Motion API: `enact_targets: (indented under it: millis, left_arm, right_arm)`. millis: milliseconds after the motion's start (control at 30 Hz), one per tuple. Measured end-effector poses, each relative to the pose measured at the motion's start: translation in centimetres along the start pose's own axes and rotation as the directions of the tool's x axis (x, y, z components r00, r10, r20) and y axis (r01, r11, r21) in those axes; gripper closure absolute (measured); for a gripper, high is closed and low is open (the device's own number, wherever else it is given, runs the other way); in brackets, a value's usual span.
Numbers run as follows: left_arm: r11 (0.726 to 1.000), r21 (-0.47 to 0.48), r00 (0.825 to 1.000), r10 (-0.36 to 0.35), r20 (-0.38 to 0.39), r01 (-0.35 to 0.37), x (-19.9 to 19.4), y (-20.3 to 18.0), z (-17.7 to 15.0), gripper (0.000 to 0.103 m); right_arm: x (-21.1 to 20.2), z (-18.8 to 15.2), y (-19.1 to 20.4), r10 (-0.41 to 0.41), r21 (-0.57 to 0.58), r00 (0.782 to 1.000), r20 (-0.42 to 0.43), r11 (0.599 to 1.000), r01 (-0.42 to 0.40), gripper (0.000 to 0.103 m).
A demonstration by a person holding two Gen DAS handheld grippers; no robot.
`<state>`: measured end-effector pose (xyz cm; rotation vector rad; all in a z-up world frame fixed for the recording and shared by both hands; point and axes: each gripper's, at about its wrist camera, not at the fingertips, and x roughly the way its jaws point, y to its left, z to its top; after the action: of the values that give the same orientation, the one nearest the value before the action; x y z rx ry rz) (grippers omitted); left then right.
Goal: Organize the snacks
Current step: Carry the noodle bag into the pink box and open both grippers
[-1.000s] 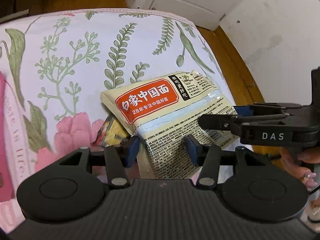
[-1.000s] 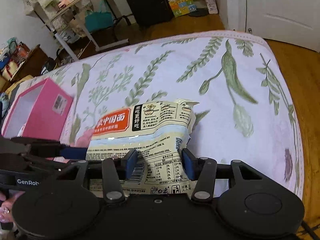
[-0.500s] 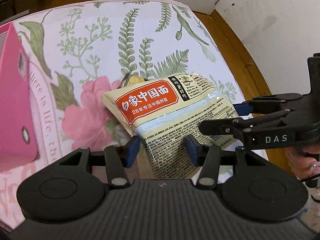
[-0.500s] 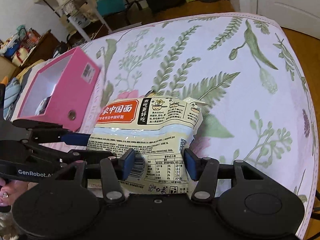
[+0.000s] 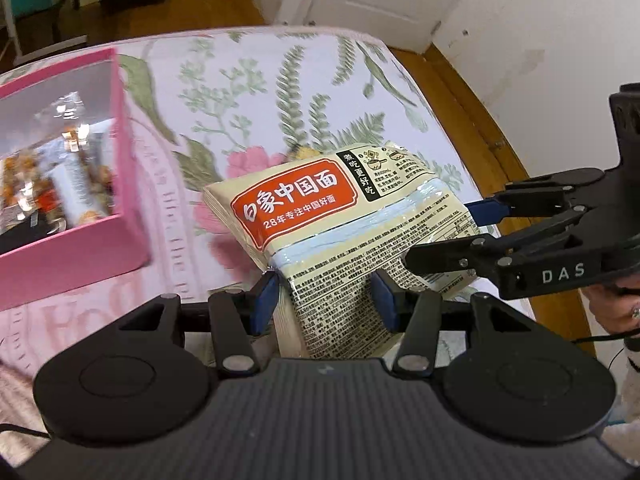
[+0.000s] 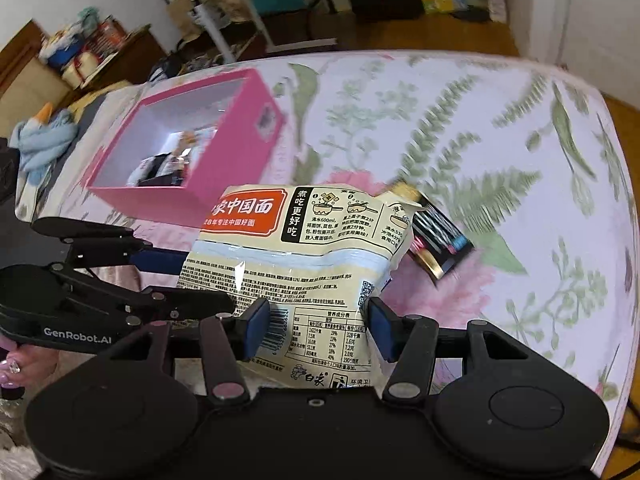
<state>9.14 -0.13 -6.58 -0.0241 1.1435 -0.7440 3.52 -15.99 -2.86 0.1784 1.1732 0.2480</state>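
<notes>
Left tongs [image 5: 326, 300]: we clamp the noodle packet's [image 5: 340, 236] near edge.
Right tongs [image 6: 314, 330]: clamped on the same packet, held above the bed [image 6: 500, 128].
Risk: uneven pull could tear or drop it.
Pink box [image 5: 120, 236]: already crowded; packet may jam.

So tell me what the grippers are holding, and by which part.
Both hold the noodle packet by its near, fine-print end: the left gripper across its left part, the right gripper across its right part by the barcode. It is lifted off the bedspread.
</notes>
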Motion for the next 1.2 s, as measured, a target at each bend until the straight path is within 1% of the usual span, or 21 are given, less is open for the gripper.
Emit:
enact_targets:
  millis: [67,133,200,333,400,433,500,600,700,833,867,933,1033,1200]
  left_arm:
    - [0.999,-0.042,1.0,0.002,0.005,-0.002,-1.2,1.2,-0.1,0.054]
    - [0.998,-0.062,0.999,0.022,0.036,-0.019,-2.7,2.5,-0.3,0.052]
    - [0.996,-0.075,0.997,0.047,0.063,-0.042,-4.5,3.9,-0.5,0.052]
    - [0.993,-0.091,0.992,0.081,0.093,-0.073,-7.7,7.0,-0.8,0.052]
    - [0.99,-0.088,0.988,0.115,0.1,-0.106,-9.1,8.8,-0.6,0.052]
    - [0.988,-0.094,0.986,0.136,0.101,-0.126,-9.7,9.7,-0.5,0.052]
    - [0.983,-0.104,0.98,0.161,0.116,-0.149,-10.7,11.5,-0.3,0.052]
    - [0.976,-0.112,0.97,0.201,0.136,-0.186,-11.8,13.9,0.2,0.052]
    - [0.963,-0.13,0.956,0.253,0.146,-0.235,-11.8,16.3,1.0,0.052]
    - [0.943,-0.218,0.947,0.287,0.143,-0.252,-11.5,20.5,2.3,0.052]
    - [0.938,-0.225,0.943,0.299,0.143,-0.263,-11.4,21.4,2.6,0.052]
    - [0.928,-0.233,0.933,0.328,0.148,-0.29,-11.1,23.1,3.2,0.052]
    - [0.914,-0.227,0.915,0.375,0.148,-0.337,-10.0,24.4,4.0,0.052]
    - [0.889,-0.216,0.888,0.438,0.141,-0.405,-8.2,25.6,4.4,0.051]
  right_arm:
    - [-0.2,1.1,1.7,-0.01,-0.033,1.0,0.012,0.999,0.01,0.045]
    - [-0.4,2.1,3.3,0.002,-0.06,1.0,0.023,0.998,0.0,0.046]
    - [-0.5,3.3,4.8,0.036,-0.085,0.999,0.026,0.996,-0.033,0.046]
    - [-0.3,5.3,8.2,0.094,-0.143,0.994,0.049,0.986,-0.086,0.051]
    - [0.2,6.5,9.4,0.135,-0.155,0.989,0.055,0.98,-0.125,0.06]
    - [0.6,7.1,9.8,0.151,-0.155,0.986,0.064,0.978,-0.14,0.07]
    - [1.7,8.4,10.2,0.21,-0.143,0.975,0.076,0.97,-0.198,0.071]
    - [4.0,10.3,10.9,0.264,-0.115,0.962,0.07,0.96,-0.255,0.071]
    - [6.5,12.0,12.4,0.283,-0.13,0.956,0.069,0.953,-0.273,0.071]
    - [9.5,13.9,14.4,0.291,-0.114,0.954,0.066,0.952,-0.283,0.07]
    - [10.4,14.4,14.6,0.3,-0.102,0.952,0.062,0.951,-0.293,0.07]
    - [11.9,15.1,14.9,0.309,-0.074,0.949,0.059,0.95,-0.304,0.07]
    - [14.4,16.1,15.3,0.32,-0.03,0.946,0.049,0.947,-0.319,0.069]
    - [17.9,16.0,15.4,0.341,0.057,0.94,-0.004,0.939,-0.34,0.067]
